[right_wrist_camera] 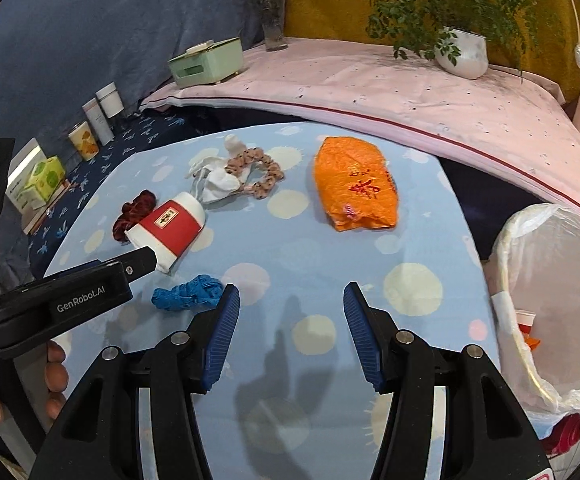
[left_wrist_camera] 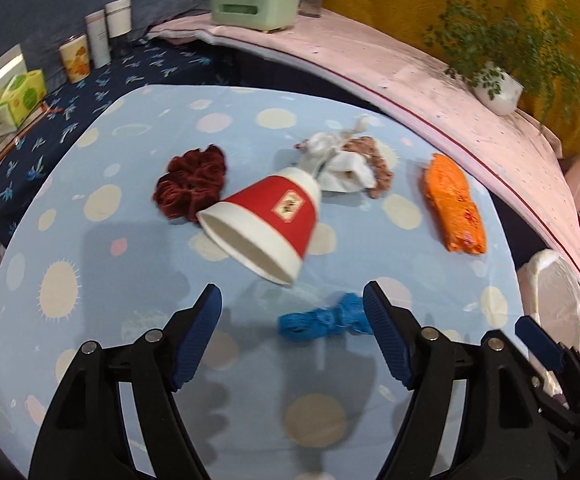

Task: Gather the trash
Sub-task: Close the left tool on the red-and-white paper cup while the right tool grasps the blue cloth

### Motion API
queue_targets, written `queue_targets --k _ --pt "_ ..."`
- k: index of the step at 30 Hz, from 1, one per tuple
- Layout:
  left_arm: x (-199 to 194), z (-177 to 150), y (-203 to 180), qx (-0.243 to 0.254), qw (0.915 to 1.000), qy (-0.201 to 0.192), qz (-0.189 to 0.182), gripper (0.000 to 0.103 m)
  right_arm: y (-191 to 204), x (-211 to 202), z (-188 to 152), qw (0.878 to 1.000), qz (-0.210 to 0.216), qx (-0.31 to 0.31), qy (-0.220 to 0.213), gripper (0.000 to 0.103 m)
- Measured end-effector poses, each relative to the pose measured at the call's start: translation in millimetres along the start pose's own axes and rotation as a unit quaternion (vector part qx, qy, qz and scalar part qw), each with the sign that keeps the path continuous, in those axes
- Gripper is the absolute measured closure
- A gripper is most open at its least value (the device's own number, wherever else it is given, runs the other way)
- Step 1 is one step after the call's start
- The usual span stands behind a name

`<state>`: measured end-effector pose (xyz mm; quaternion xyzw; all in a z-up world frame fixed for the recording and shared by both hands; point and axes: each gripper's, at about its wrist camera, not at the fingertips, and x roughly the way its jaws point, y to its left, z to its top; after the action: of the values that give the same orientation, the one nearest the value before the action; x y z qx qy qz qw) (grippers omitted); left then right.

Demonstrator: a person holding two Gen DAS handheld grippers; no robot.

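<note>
Both grippers hover with jaws spread wide and empty: left gripper (left_wrist_camera: 293,300) just short of a tipped red paper cup (left_wrist_camera: 265,226), right gripper (right_wrist_camera: 292,300) beside a blue wad (right_wrist_camera: 185,293), an orange bag (right_wrist_camera: 356,190) ahead, a lined bin (right_wrist_camera: 550,300) to its right.

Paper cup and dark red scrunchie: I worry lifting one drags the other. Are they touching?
Cannot tell. In the left wrist view the paper cup overlaps the scrunchie; no gap or contact shows plainly.
</note>
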<state>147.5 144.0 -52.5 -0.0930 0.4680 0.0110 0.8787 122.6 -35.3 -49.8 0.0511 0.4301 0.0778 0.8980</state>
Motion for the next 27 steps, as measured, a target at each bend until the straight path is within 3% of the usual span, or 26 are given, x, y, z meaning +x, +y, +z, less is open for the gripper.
queue_targets --k 14,17,20,22,23,25,27 --pt "31 21 22 -0.027 0.9991 0.027 -0.016 0.034 44 58 -2 0.998 0.029 -0.039 0.051 0.050" --pt "40 23 21 -0.024 0.9989 0.034 -0.023 0.038 46 68 -2 0.997 0.035 -0.040 0.060 0.050" --pt "47 24 19 -0.023 0.9983 0.042 -0.031 0.047 46 77 -3 0.996 0.040 -0.041 0.069 0.052" --pt "51 25 19 -0.022 0.9978 0.050 -0.039 0.059 47 81 -4 0.995 0.047 -0.041 0.072 0.055" --pt "52 25 18 -0.021 0.9975 0.053 -0.043 0.063 46 84 -5 0.995 0.051 -0.041 0.076 0.061" --pt "56 24 17 -0.017 0.9968 0.061 -0.049 0.081 47 87 -7 0.994 0.054 -0.044 0.083 0.072" --pt "58 23 16 -0.015 0.9962 0.066 -0.056 0.090 47 87 -8 0.994 0.051 -0.050 0.081 0.081"
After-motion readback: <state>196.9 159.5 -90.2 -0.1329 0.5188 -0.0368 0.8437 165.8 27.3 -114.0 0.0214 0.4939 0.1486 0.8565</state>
